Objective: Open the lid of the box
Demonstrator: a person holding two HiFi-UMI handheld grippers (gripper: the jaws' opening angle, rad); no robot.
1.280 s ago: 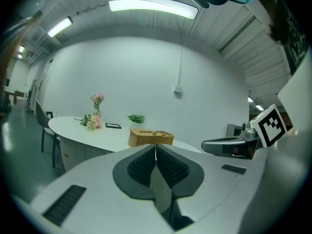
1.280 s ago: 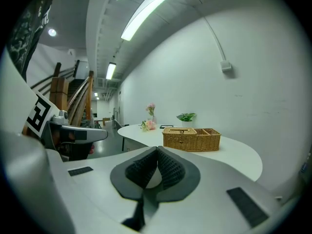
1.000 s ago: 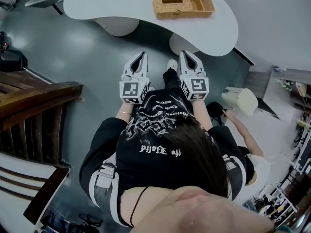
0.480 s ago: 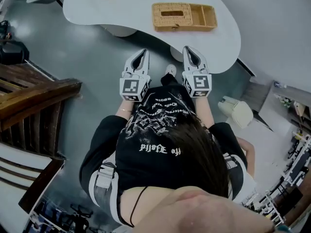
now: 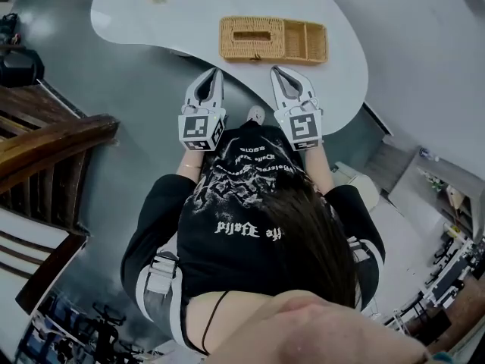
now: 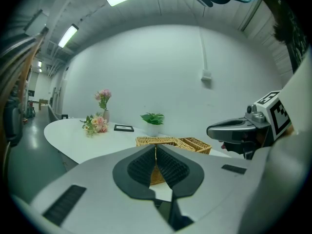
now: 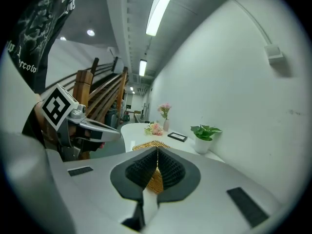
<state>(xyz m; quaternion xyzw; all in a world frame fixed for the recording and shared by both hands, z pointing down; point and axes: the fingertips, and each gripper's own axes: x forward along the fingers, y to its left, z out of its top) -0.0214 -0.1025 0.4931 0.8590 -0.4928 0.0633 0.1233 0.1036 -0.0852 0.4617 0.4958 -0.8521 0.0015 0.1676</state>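
I'm at the approach step; nothing has touched the box point(image 5: 273, 39) yet. It sits on the white tabletop point(image 5: 189, 17), near the edge facing me, with its woven lid point(image 5: 239, 47) shut over the left part and an open compartment on its right. My left hand-held gripper point(image 5: 213, 76) and right hand-held gripper point(image 5: 279, 72) hang side by side just short of the tabletop edge, pointing at the box. Each gripper view shows its jaws closed tip to tip with nothing between them, only the wicker showing beyond. Next I reckon I must part one pair of jaws, reach in over the edge and find a lip of the lid to pinch. The other gripper could steady the basket.
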